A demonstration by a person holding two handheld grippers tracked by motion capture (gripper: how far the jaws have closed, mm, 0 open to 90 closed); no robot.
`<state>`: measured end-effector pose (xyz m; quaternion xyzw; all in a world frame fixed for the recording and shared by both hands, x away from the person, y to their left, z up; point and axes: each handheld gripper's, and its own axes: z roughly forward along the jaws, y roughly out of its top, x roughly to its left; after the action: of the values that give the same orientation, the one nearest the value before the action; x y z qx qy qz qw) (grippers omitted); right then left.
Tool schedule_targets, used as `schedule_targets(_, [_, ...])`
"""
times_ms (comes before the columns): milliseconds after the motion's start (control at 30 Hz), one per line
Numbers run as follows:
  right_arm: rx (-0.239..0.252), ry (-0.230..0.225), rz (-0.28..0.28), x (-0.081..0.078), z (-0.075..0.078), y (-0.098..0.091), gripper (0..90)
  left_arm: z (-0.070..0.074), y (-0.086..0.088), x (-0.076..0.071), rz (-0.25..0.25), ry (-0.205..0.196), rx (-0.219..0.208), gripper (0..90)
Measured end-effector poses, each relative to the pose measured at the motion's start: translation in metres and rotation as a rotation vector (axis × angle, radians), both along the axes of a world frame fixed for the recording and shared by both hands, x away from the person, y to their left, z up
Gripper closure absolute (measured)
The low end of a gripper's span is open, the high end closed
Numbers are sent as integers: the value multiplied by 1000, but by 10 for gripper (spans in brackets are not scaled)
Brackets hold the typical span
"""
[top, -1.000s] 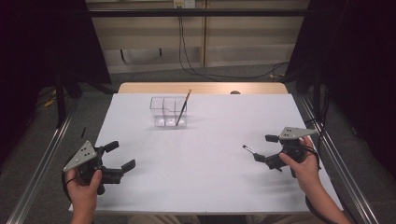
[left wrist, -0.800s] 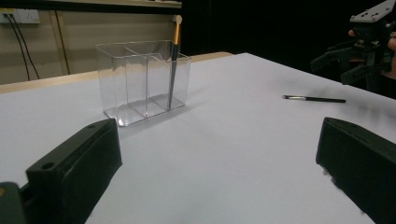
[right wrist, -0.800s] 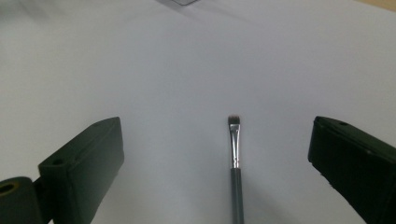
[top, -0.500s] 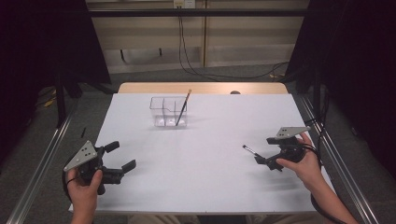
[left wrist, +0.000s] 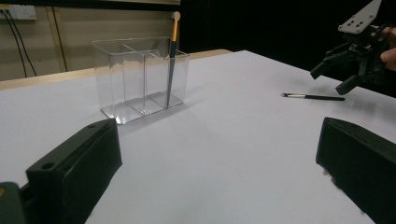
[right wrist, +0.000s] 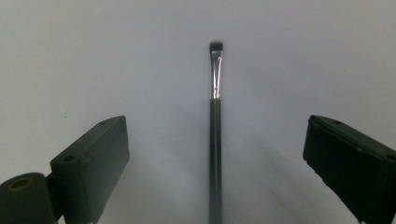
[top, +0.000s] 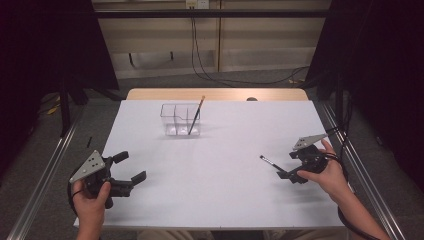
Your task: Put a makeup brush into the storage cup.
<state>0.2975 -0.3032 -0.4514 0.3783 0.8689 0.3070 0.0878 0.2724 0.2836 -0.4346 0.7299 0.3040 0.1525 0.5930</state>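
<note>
White tabletop [top: 220,195] with a wood strip [top: 215,94] at the far edge, metal rails [top: 45,175] down both sides, grey floor [top: 250,79], beige wall [top: 160,45] with dangling cables [top: 200,55], dark curtains [top: 40,60].

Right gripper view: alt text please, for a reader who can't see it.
A thin dark makeup brush lies on the white table, centred between the open jaws of the right tongs, which straddle its handle without touching it. Its silver ferrule and short dark bristles point away from the camera.
</note>
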Motion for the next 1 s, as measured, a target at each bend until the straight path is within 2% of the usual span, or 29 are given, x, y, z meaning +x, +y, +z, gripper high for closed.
schedule_targets(367, [-135, 76, -5, 1, 1, 1, 131, 0, 0, 0, 7, -3, 0, 0])
schedule_targets(600, [-207, 99, 5, 2, -1, 2, 187, 0, -1, 0, 5, -3, -5, 0])
schedule_targets(700, [-220, 116, 10, 2, -3, 2, 233, 0, -1, 0, 4, -1, -5, 0])
schedule_targets(900, [-261, 140, 31, 1, -4, 5, 400, -1, -1, 1, 4, 1, -4, 0])
schedule_targets(1000, [-259, 169, 17, 1, -3, 7, 477, -1, -1, 1, 1, 0, -4, 0])
